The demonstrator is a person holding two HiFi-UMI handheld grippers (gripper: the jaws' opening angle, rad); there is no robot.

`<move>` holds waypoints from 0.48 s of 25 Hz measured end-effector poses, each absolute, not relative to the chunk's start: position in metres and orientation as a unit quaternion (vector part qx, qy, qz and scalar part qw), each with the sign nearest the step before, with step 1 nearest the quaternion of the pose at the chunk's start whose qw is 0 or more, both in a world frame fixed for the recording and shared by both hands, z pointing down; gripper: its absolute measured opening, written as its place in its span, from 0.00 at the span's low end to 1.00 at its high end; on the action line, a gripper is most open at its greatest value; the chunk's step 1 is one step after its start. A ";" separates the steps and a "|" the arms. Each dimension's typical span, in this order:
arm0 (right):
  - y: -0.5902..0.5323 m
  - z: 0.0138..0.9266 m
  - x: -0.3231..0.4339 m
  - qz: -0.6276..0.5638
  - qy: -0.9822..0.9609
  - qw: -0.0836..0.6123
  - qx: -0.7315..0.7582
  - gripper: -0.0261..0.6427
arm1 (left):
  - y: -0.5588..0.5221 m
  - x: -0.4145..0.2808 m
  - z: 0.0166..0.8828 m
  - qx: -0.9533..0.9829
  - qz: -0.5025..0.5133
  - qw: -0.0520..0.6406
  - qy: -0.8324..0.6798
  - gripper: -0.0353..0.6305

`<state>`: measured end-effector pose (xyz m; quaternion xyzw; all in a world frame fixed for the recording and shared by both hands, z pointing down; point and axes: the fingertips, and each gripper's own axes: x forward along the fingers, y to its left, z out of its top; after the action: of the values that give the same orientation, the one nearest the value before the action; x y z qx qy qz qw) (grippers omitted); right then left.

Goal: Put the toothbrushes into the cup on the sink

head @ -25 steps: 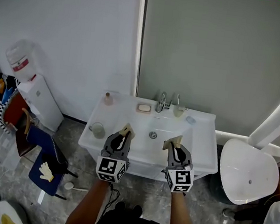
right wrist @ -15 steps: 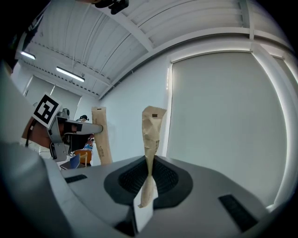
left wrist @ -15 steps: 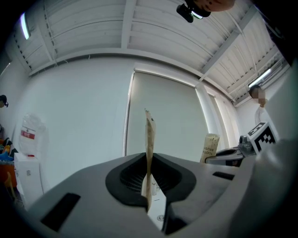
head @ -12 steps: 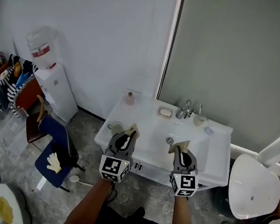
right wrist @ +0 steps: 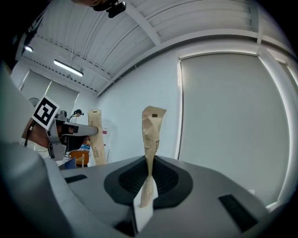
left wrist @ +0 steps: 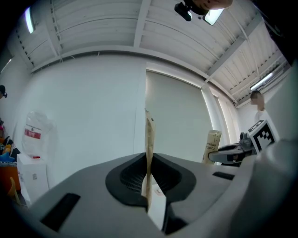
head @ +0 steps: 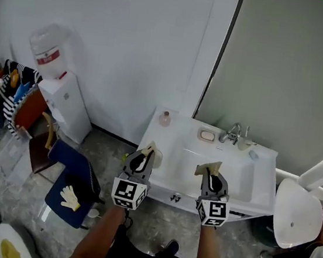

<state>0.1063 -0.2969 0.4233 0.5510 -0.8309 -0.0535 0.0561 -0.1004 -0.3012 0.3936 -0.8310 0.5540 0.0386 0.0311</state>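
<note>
My left gripper [head: 146, 154] is shut on a tan paper-wrapped toothbrush [left wrist: 149, 137] that stands upright between its jaws [left wrist: 148, 163]. A second wrapped toothbrush [right wrist: 152, 132], creased near the pads, is clamped in my shut right gripper [right wrist: 149, 173]. In the head view both grippers hover side by side over the front edge of the white sink [head: 243, 177], the right gripper [head: 210, 173] level with the left. The cup at the sink's front left corner is mostly hidden behind my left gripper.
A tap [head: 232, 132], a soap dish [head: 207, 135] and a small bottle [head: 164, 119] line the sink's back edge. A water dispenser [head: 57, 91] and a chair holding a glove [head: 70, 197] stand to the left. A white round seat [head: 297, 215] is on the right.
The head view has swung, so the sink now lies further right and the room's left side shows more. Both grippers stay shut on their toothbrushes, side by side.
</note>
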 end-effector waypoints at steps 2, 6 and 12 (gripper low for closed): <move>-0.304 0.424 0.077 -0.052 -0.827 0.057 0.557 0.11 | -0.312 -0.127 0.395 -0.836 0.036 0.028 0.546 0.13; -0.318 0.420 0.032 -0.048 -0.817 0.050 0.573 0.11 | -0.331 -0.166 0.395 -0.850 0.030 0.027 0.526 0.13; -0.325 0.421 -0.013 -0.046 -0.816 0.058 0.574 0.11 | -0.343 -0.192 0.396 -0.862 0.029 0.019 0.505 0.13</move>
<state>-0.0128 -0.3253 0.4206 0.5736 -0.8158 -0.0460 0.0576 -0.1922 -0.3426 0.3956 -0.8623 0.5052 0.0294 0.0186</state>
